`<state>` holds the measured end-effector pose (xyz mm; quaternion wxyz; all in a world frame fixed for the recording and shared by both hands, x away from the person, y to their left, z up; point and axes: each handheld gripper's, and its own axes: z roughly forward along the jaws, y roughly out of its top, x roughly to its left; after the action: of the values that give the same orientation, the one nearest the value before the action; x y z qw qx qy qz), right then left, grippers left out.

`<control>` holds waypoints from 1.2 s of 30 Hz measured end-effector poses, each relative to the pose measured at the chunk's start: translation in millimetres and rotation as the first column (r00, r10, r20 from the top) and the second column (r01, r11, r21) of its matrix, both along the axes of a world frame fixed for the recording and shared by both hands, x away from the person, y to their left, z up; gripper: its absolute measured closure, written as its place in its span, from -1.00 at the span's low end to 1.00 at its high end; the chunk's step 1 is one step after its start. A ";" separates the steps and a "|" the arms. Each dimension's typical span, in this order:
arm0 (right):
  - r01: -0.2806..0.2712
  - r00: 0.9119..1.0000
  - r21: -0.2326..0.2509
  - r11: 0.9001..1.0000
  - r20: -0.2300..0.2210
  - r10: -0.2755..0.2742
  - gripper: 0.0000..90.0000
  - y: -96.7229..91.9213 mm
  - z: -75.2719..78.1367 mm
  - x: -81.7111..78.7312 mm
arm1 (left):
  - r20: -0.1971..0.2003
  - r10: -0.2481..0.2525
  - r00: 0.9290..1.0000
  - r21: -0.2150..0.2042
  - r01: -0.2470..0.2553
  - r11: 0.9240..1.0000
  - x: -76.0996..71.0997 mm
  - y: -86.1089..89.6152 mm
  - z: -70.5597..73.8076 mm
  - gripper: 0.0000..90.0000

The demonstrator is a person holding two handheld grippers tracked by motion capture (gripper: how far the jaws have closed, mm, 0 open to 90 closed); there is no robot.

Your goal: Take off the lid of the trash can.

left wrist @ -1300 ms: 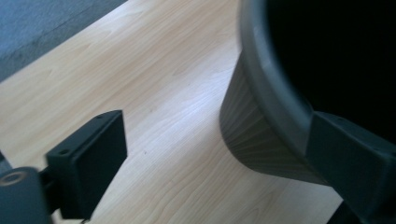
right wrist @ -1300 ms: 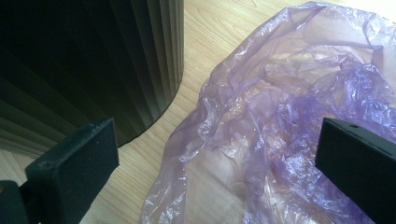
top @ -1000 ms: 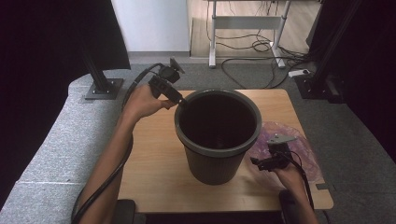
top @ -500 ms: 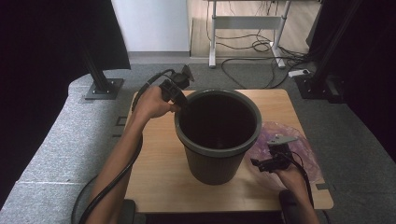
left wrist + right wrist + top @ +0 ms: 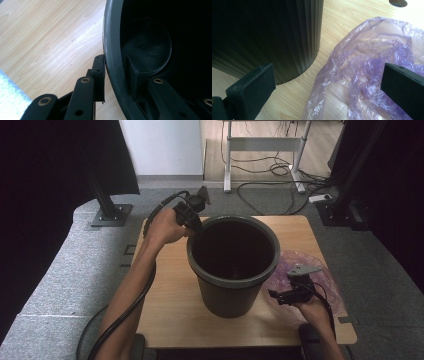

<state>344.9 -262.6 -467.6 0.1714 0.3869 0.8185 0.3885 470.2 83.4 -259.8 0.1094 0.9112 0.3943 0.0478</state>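
Dark grey plastic is what the left gripper (image 5: 194, 222) bites on: the rim of the bin (image 5: 233, 265), at about ten o'clock on its round mouth. In the left gripper view one pad (image 5: 99, 75) lies against the outside of the rim and the other pad (image 5: 136, 75) stands inside the wall, so the jaws, which have just been closing, now look clenched on the rim; the inner contact is dark, so I say this with some care. The bin stands upright in the middle of the wooden table (image 5: 165, 285), its long axis vertical, its mouth open to the top.

At the right, near four o'clock from the bin, lies a crumpled purple plastic bag (image 5: 320, 280) on the table, just beside the bin's wall. The right gripper (image 5: 282, 296) hovers at the near edge of this bag with its jaws wide apart and nothing between the pads; in the right gripper view the bag (image 5: 372, 75) spreads at one o'clock from the jaws and the ribbed wall of the bin at eleven o'clock.

I judge the bag is for the right hand, which is much nearer; the left hand holds the bin steady.
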 end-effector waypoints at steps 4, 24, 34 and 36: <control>-0.003 1.000 0.002 1.000 0.003 0.003 -1.00 -0.3 2.3 -0.6 | 0.003 0.012 1.000 0.015 -0.012 1.000 0.8 -1.7 2.5 0.58; -0.044 0.998 0.017 0.999 0.040 0.044 -1.00 -0.4 25.4 -6.4 | 0.028 0.033 0.999 0.024 -0.034 0.999 1.1 -3.4 8.2 0.50; -0.062 0.997 0.022 0.998 0.049 0.061 -1.00 -0.8 35.3 -8.7 | 0.040 0.043 0.998 0.026 -0.044 0.999 -3.0 -6.2 26.8 0.65; -0.072 0.996 0.024 0.997 0.053 0.071 -1.00 -0.9 39.2 -10.0 | 0.023 0.058 0.998 0.024 -0.059 0.998 -2.4 -6.2 29.0 0.66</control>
<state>335.0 -263.5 -428.4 0.1739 0.3491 0.8221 0.4148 467.8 77.3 -230.8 0.1012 0.8999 0.4190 0.0660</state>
